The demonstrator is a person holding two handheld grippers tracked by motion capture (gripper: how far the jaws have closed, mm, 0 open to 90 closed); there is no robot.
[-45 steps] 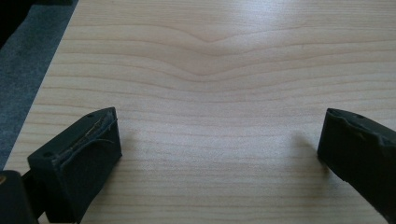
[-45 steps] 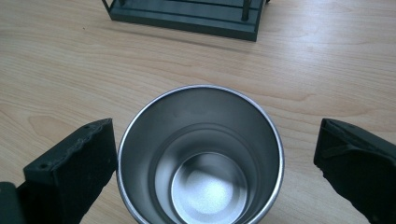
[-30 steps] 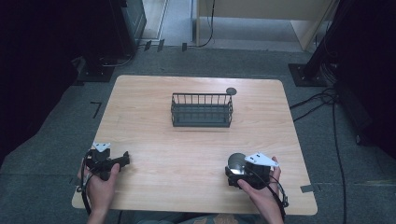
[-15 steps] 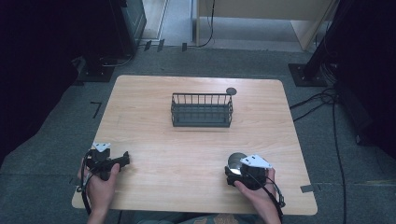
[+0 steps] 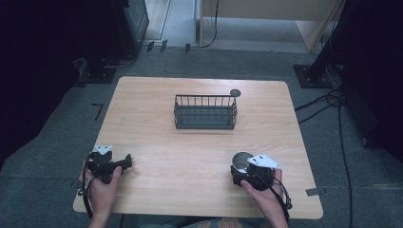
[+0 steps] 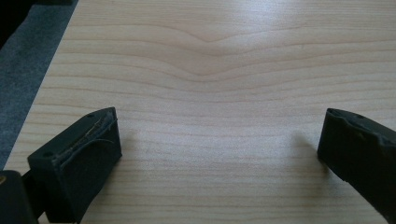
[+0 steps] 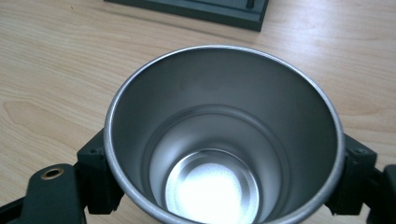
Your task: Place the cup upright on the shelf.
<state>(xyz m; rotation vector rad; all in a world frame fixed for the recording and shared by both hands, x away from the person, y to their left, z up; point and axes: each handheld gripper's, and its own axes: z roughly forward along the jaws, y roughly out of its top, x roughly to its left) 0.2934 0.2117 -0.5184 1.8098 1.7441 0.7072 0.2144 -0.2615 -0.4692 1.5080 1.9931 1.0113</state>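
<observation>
Right gripper [image 5: 243, 167]: clamped on the steel cup [image 7: 223, 135], held upright at the tabletop's [image 5: 190, 156] near right.
Left gripper [image 6: 219, 149]: jaws held apart over bare wood.
Wire basket [image 5: 205, 112]: centred, farther back.

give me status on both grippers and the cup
Left hand-held gripper open on bare table. Right hand-held gripper shut on steel cup. Rack beyond; path clear.

No text, label, brand, number or sign can be read on anything in these views.
</observation>
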